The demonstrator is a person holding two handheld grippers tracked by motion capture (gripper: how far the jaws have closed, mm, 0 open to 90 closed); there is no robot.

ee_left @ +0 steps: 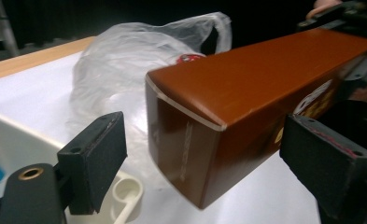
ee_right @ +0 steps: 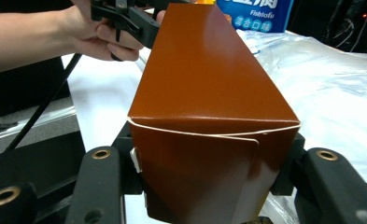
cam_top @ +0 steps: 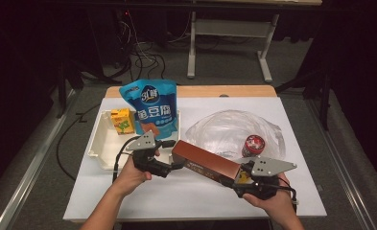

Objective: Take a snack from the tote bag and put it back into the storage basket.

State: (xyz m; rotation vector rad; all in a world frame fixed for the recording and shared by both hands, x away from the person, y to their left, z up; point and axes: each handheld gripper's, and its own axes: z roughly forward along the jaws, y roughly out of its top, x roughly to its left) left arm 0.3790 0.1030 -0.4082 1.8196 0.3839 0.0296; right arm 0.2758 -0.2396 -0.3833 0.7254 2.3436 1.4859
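The right gripper (cam_top: 243, 178) has the long brown box (cam_top: 206, 164) clamped by its near end — in the right gripper view both pads press flat on the box's side walls, a firm pinch. The box hangs just above the white table (cam_top: 176, 191), running from about four o'clock up toward ten o'clock across the high view, with its far end at the left gripper (cam_top: 172, 154).

That left gripper is the one to watch. Its fingers (ee_left: 95, 158) are spread wide, and in the left gripper view the box's end sits between them, nearer the left pad, but neither pad touches it; there is clear air on both sides.

So this reads as a handover, or a two-handed carry, caught at the approach. Next, I'd judge, the left jaws need to slide further along the box end, centre on it, then close squarely on the side walls — the cardboard looks light and may dent if squeezed off-centre.

Behind, at twelve o'clock, the clear plastic bag (cam_top: 229, 127) lies open with a red-lidded can (cam_top: 253, 144) on it; the white tray (cam_top: 99, 143) sits at nine o'clock.
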